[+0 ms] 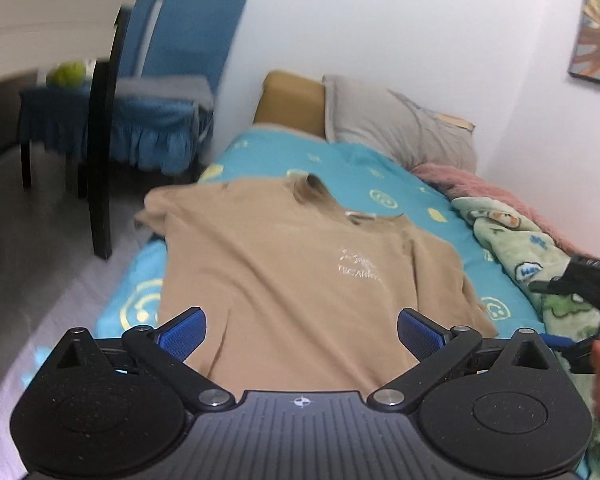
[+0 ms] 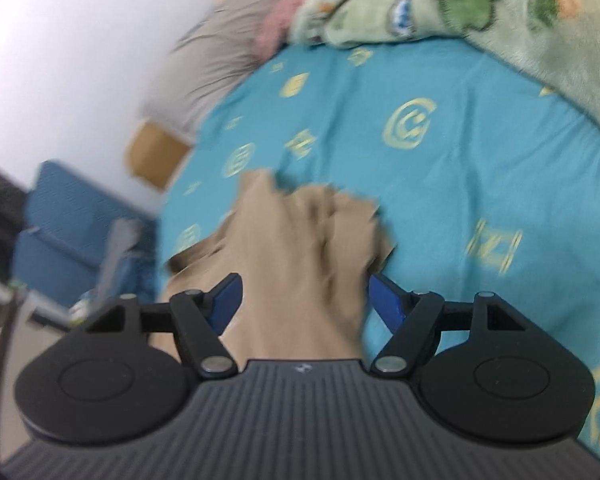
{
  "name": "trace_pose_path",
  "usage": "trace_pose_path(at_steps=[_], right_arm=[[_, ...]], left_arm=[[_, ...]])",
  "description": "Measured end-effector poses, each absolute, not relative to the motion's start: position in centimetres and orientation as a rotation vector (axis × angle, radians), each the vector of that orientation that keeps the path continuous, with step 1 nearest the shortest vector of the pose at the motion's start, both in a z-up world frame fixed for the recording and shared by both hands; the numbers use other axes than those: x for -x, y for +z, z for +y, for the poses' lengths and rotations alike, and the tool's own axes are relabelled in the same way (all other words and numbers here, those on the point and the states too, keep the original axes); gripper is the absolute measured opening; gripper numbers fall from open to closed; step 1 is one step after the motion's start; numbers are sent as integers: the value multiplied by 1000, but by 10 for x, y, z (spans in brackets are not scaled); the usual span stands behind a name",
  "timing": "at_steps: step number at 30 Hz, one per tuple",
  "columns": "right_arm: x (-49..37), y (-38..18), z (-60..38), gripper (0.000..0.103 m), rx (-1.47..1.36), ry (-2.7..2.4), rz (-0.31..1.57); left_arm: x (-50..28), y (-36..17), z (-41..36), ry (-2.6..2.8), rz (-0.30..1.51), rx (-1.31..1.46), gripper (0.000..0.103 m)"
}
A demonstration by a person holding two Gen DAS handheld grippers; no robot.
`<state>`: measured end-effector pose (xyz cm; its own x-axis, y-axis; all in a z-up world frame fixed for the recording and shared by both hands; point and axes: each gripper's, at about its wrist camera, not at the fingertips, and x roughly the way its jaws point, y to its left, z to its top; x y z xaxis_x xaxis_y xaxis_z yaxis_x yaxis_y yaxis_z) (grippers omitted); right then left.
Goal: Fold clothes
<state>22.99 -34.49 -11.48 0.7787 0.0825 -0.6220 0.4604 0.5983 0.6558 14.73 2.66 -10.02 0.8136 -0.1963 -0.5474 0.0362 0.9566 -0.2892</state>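
A: How many garments?

B: One tan short-sleeved T-shirt with white chest lettering (image 1: 292,276), spread front up on the bed's turquoise sheet with yellow symbols (image 1: 364,168)

A: And the claws?

B: Two. The left claw (image 1: 300,330) is spread wide over the shirt's hem, holding nothing. The right claw (image 2: 304,296) also gapes, tan cloth between its blue fingers (image 2: 386,300); the blur hides any contact

A: Bedding?

B: One grey pillow (image 1: 396,124), one pink fuzzy blanket (image 1: 480,188), one green cartoon-print blanket (image 1: 540,264). Two blue-covered chairs (image 1: 180,60) stand beside the bed
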Motion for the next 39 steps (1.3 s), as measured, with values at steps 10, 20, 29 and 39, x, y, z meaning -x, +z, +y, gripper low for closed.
trace_pose_path(at_steps=[10,20,29,39], right_arm=[[-315,-188,-364,62,-775,-316,672],[-360,-157,-345,9,-517,-261,628],[-361,-158,-418,10,-495,-438,562],[-329,-138,-395,86,-443,-311,597]], left_arm=[[-208,-143,35,-103,645,338,103],[-232,-157,61,10,658,336,102],[-228,-158,37,-75,636,244,102],[-219,-157,16,-185,627,194,100]])
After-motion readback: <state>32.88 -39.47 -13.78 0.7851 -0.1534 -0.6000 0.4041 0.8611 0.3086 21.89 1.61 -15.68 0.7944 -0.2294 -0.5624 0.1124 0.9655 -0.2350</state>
